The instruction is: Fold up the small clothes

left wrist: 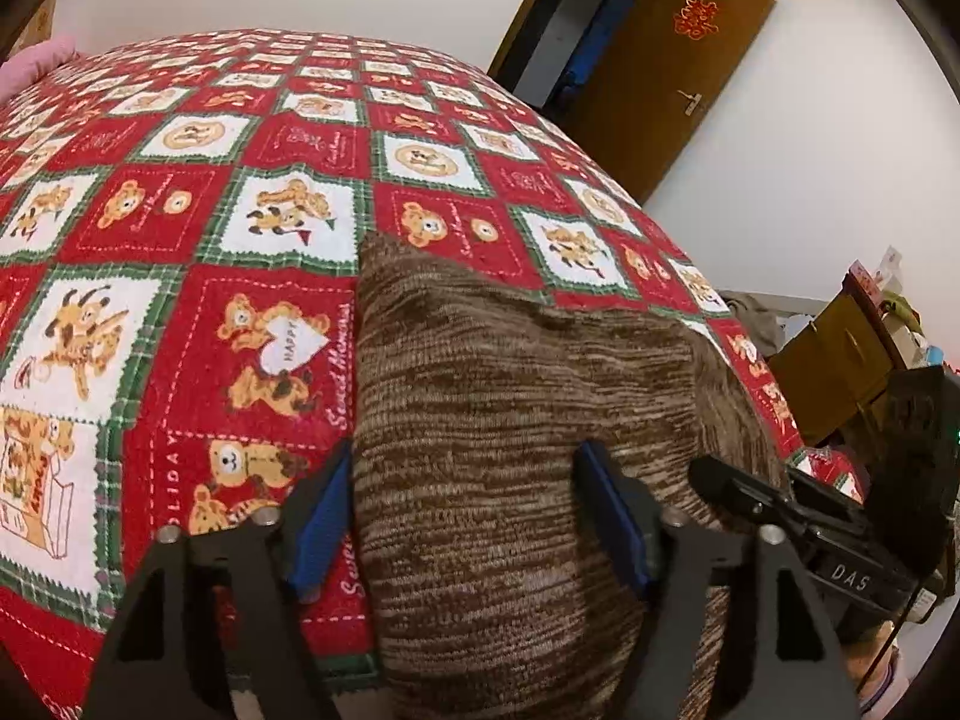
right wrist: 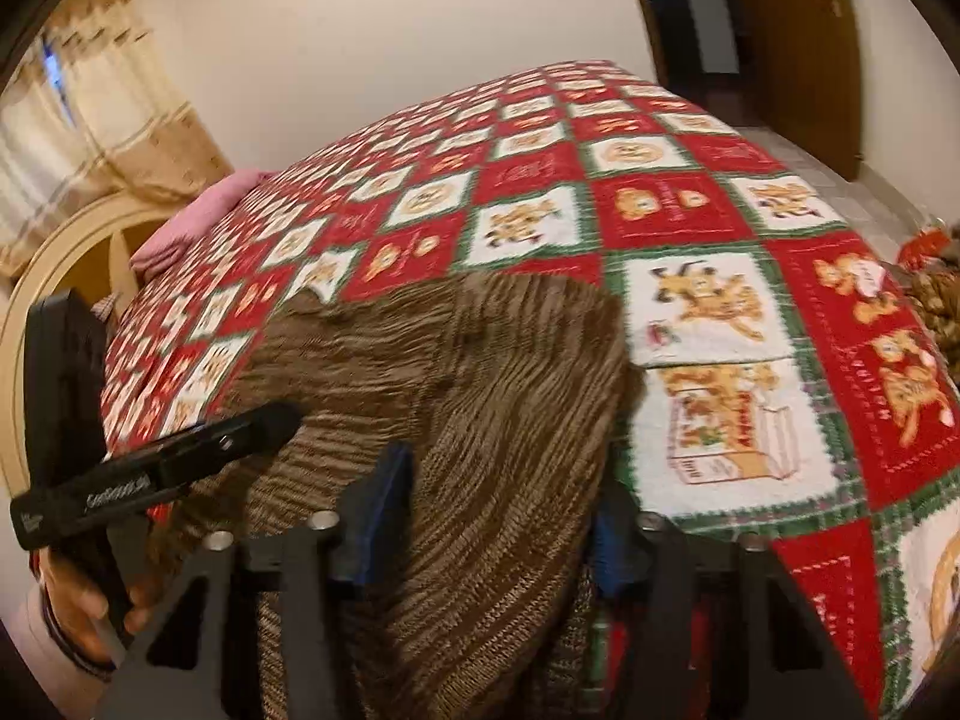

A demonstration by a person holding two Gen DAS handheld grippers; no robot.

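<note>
A brown-and-tan knitted garment [left wrist: 510,372] lies partly folded on a red, white and green bear-print bedspread [left wrist: 180,240]. My left gripper [left wrist: 468,516] stands wide over its near left part. One blue pad sits at the cloth's left edge and the other rests on the knit. In the right wrist view the garment [right wrist: 450,360] bulges up between the pads of my right gripper [right wrist: 495,522], whose jaws stand apart. Each gripper shows in the other's view: the right gripper [left wrist: 780,498] at the garment's right side, the left gripper [right wrist: 180,468] at its left side.
The bedspread [right wrist: 720,210] covers the whole bed. A pink pillow [right wrist: 186,222] and a curved headboard [right wrist: 54,264] lie at the far end. A brown door [left wrist: 660,60] stands open beyond the bed, and a cluttered wooden cabinet [left wrist: 840,354] stands beside it. A hand [right wrist: 72,600] holds the left tool.
</note>
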